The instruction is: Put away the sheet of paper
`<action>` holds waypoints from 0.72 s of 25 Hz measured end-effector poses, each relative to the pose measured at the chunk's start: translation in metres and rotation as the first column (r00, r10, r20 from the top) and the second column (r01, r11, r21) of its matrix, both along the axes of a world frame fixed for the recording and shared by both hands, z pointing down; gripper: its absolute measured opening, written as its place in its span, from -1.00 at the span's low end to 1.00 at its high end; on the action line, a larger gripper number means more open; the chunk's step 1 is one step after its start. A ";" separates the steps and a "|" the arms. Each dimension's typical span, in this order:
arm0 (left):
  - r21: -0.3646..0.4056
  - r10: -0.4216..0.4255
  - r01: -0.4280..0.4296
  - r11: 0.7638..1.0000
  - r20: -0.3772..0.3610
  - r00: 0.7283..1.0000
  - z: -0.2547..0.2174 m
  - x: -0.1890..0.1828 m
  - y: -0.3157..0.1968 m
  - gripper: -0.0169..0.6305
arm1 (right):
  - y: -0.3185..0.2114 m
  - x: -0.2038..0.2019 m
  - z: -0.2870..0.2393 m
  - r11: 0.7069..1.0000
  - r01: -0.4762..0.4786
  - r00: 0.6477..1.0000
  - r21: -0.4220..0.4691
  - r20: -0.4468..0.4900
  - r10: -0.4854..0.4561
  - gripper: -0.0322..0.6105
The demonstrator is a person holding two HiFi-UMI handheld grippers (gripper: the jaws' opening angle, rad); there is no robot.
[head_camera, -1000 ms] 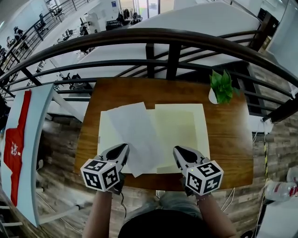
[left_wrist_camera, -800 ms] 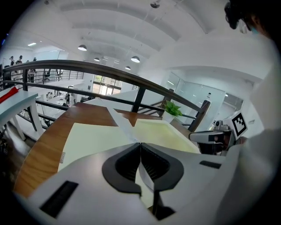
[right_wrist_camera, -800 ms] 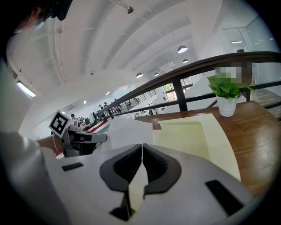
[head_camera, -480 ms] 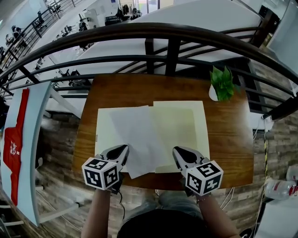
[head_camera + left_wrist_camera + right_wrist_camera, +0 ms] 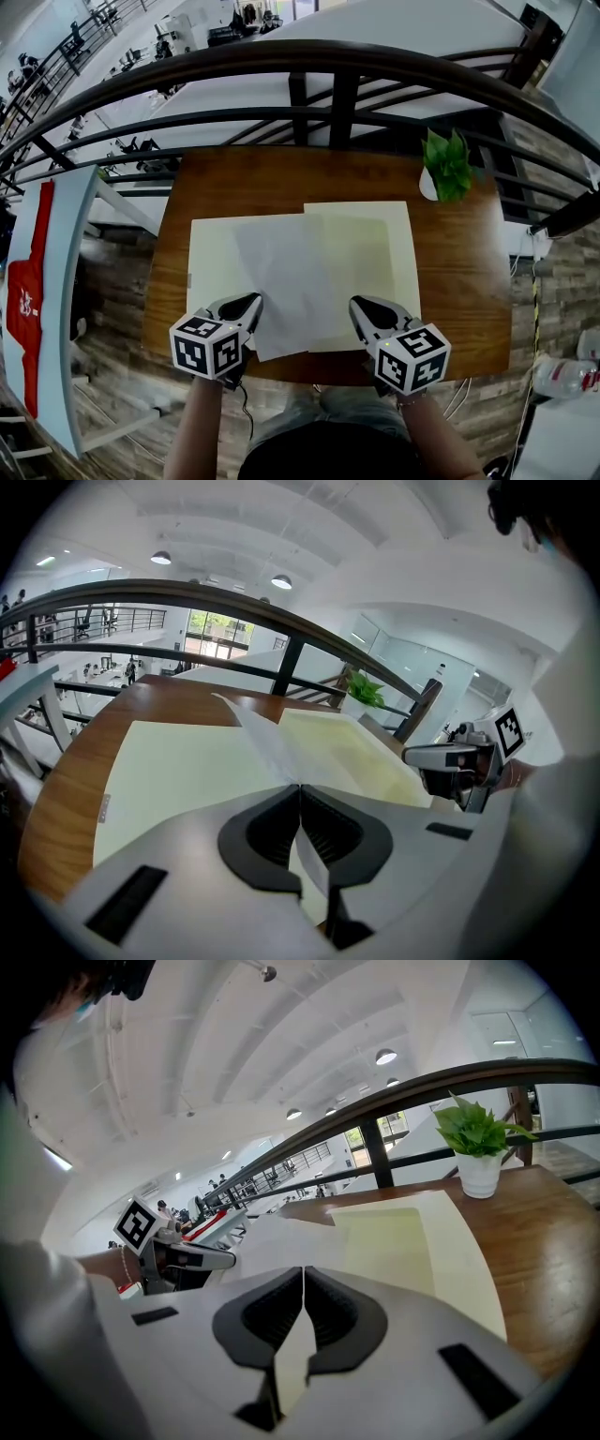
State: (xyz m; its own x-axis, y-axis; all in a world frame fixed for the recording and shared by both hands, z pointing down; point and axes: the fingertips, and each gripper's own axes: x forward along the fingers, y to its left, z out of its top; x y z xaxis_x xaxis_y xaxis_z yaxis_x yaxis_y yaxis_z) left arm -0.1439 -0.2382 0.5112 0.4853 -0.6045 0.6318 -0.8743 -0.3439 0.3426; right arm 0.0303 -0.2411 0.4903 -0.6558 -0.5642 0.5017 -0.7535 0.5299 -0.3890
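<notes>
A white sheet of paper lies slanted over the open cream folder on the wooden table. My left gripper is shut on the sheet's near left edge; in the left gripper view the paper rises straight out of the closed jaws. My right gripper sits at the folder's near right part with its jaws shut. In the right gripper view a cream layer shows between the right gripper's pads, and the folder spreads beyond them.
A small potted plant stands at the table's far right corner. A dark metal railing runs just behind the table, with a drop to a lower floor beyond. Bare wood shows right of the folder.
The sheet has swung to the right and now lies squarer over the folder's middle. Both grippers have stayed almost where they were.
</notes>
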 end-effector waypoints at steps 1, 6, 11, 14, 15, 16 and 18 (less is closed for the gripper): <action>-0.001 0.003 -0.003 1.000 0.002 1.000 0.001 0.001 -0.002 -0.89 | -0.001 0.001 0.000 1.000 -0.003 1.000 -0.001 0.001 0.003 -0.81; -0.001 0.001 -0.001 1.000 -0.003 1.000 0.003 0.005 -0.011 -0.89 | -0.006 0.005 0.002 1.000 -0.006 1.000 -0.003 -0.006 0.006 -0.81; 0.000 -0.004 0.004 1.000 -0.008 1.000 0.007 0.012 -0.022 -0.88 | -0.011 0.007 0.004 1.000 -0.010 1.000 -0.006 -0.002 0.010 -0.81; -0.006 -0.012 0.012 1.000 -0.008 1.000 0.008 0.016 -0.027 -0.88 | -0.014 0.008 0.005 1.000 -0.004 1.000 -0.009 -0.006 0.004 -0.81; -0.008 -0.013 0.013 1.000 -0.008 1.000 0.009 0.017 -0.028 -0.88 | -0.015 0.008 0.005 1.000 -0.004 1.000 -0.009 -0.005 0.004 -0.81; -0.009 -0.013 0.012 1.000 -0.008 1.000 0.010 0.018 -0.030 -0.88 | -0.017 0.008 0.005 1.000 -0.005 1.000 -0.008 -0.003 0.005 -0.81; -0.013 -0.010 0.010 1.000 -0.007 1.000 0.012 0.021 -0.032 -0.88 | -0.019 0.007 0.005 1.000 -0.008 1.000 -0.006 0.002 0.008 -0.81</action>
